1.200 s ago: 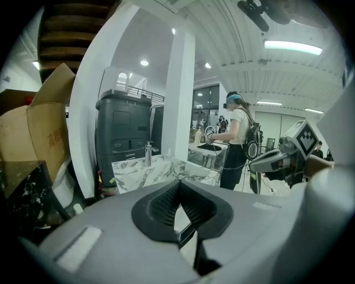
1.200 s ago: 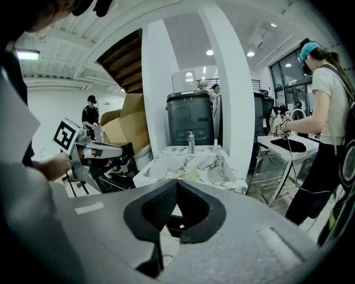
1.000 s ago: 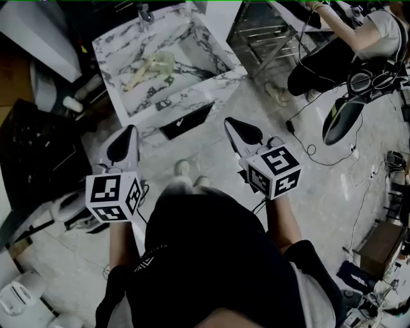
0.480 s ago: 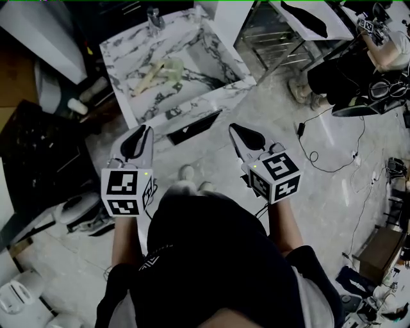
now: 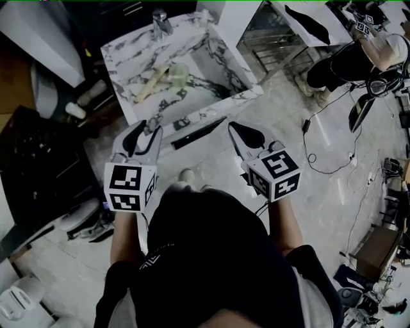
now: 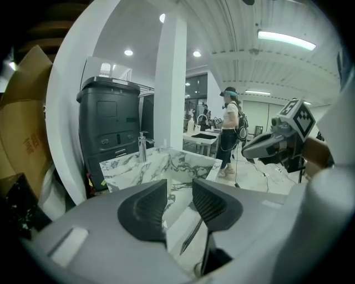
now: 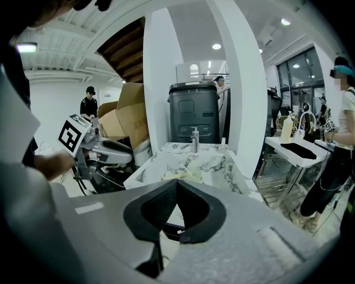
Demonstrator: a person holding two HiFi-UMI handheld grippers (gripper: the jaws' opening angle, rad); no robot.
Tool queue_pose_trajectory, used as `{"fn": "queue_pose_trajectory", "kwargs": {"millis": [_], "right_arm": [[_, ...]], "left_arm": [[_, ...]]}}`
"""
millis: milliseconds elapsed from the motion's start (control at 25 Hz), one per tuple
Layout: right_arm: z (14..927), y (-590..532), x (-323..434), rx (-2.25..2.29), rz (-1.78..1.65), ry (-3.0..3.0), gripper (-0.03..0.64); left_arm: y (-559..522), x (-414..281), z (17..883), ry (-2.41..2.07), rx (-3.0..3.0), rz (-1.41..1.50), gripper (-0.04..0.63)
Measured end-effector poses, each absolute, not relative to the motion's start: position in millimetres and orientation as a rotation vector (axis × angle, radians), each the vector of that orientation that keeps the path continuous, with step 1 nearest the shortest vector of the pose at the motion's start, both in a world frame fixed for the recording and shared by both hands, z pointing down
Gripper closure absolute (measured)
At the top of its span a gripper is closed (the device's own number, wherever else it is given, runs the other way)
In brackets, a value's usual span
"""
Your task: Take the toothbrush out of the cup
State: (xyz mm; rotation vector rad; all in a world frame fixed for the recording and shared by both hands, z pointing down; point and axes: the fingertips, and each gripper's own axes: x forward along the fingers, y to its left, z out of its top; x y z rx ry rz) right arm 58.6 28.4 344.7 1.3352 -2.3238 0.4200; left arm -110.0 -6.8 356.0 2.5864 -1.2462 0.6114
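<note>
A pale green cup [image 5: 179, 73] lies in the basin of the marble sink [image 5: 240, 80], and a cream toothbrush [image 5: 148, 86] runs from it down to the left. Both also show faintly in the right gripper view, cup [image 7: 191, 175]. My left gripper [image 5: 145, 136] hovers short of the sink's front rim; its jaws are opening and nothing is between them [image 6: 179, 191]. To the right of it my right gripper [image 5: 246, 135] is shut and empty [image 7: 177, 186], also short of the rim. Both point at the sink.
A chrome faucet [image 5: 160, 19] stands at the sink's back. A black crate [image 5: 32, 160] is on the left and a metal rack table [image 5: 301, 22] on the right. Cables [image 5: 320, 154] trail over the floor. A person [image 5: 359, 57] stands far right.
The left gripper's jaws have gone from shut to open. Both grippers have moved closer to the sink's front rim, the left one also a little rightward.
</note>
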Motion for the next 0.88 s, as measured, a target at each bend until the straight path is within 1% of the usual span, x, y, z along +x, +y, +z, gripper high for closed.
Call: {"fn": "queue_pose_trajectory", "kwargs": {"millis": [280, 880], "right_arm": [[354.0, 14.3, 47.2, 1.326, 0.440, -2.292, 0.614], [362.8, -59.7, 62.7, 1.217, 0.411, -2.279, 0.614]], "left_arm": [[-31.6, -100.5, 363.9, -1.163, 2.637, 0.660, 0.407], [-100.5, -59.7, 368.6, -1.148, 2.650, 0.710, 0.412]]}}
